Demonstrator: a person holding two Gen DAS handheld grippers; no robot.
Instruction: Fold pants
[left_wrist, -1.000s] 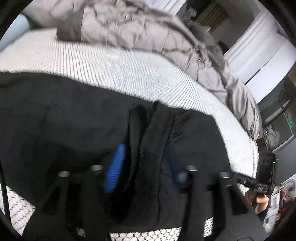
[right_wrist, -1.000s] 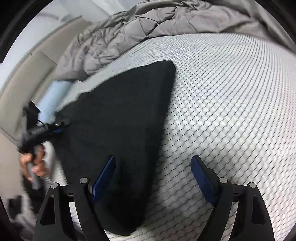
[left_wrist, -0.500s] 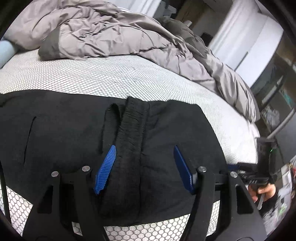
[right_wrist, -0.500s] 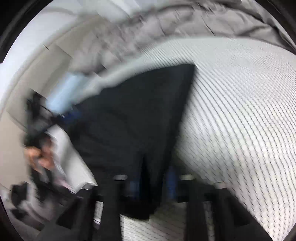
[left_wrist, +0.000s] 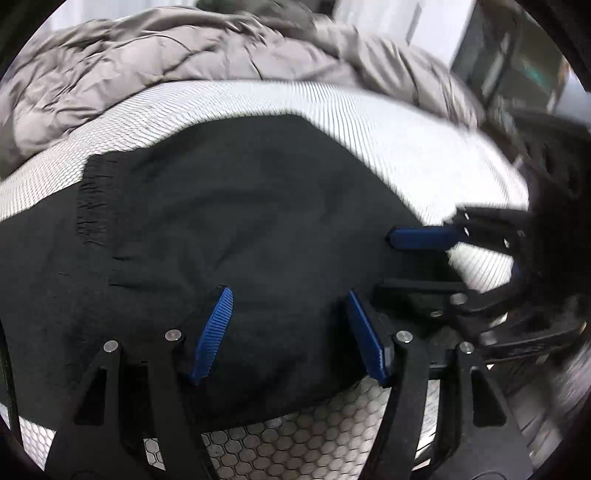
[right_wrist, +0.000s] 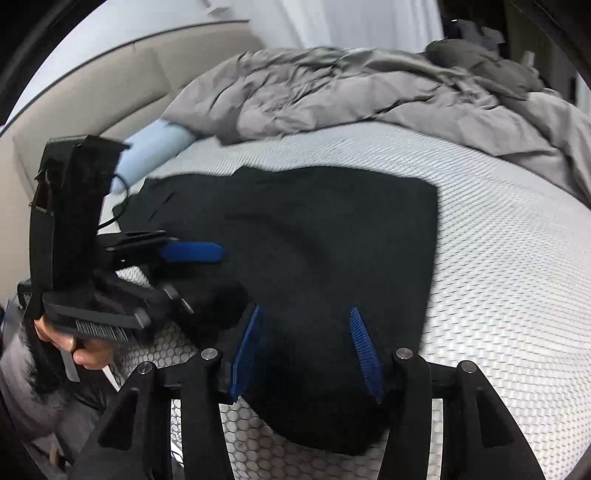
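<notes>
On the bed (right_wrist: 498, 295), near its front edge, black pants (right_wrist: 332, 240) lie folded into a compact, roughly rectangular stack; the honeycomb-patterned white mattress cover shows around them on the front, right and far sides. In the left wrist view the pants (left_wrist: 240, 221) fill the centre, with a ribbed elastic waistband (left_wrist: 92, 199) visible at the upper left of the stack.

Left hand-held gripper (left_wrist: 288, 332): blue pads spread apart, hovering over the front part of the fabric, nothing pinched between them. The same gripper (right_wrist: 192, 252) appears from the side in the right wrist view, over the left edge of the pants, with the person's hand (right_wrist: 85, 347) on its grip.

Right hand-held gripper (right_wrist: 306, 347): pads spread, over the front edge of the stack, nothing held. In the left wrist view its blue pad (left_wrist: 421, 237) sits at the right edge of the pants.

Farther back: a crumpled grey duvet (right_wrist: 351, 92) heaped across the far side of the bed, a light blue pillow (right_wrist: 155, 147) at the left beside it, and a beige headboard (right_wrist: 92, 92) behind
</notes>
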